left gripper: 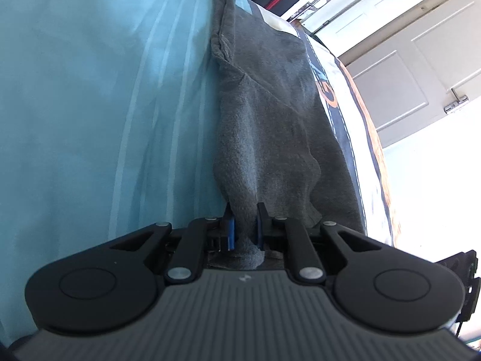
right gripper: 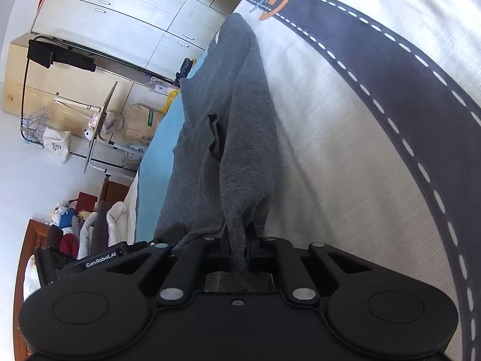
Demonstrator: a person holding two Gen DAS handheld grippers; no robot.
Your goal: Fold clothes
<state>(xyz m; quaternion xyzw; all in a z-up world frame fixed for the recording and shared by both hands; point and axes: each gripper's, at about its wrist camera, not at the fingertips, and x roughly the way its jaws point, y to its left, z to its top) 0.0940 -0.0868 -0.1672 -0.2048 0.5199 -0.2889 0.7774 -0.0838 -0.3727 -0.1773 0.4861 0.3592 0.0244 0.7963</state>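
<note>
Left wrist view: a grey garment is seen stretched up the middle of the frame over a bed, between a teal sheet at left and a road-print cover at right; the left gripper is clamped on its near edge, fingers slightly parted by cloth; the right gripper is likewise pinched on a bunched corner; the fabric is judged soft, light and limp, best held at corners or hems.

Pale wardrobe, white panelled door, bright daylight
</note>
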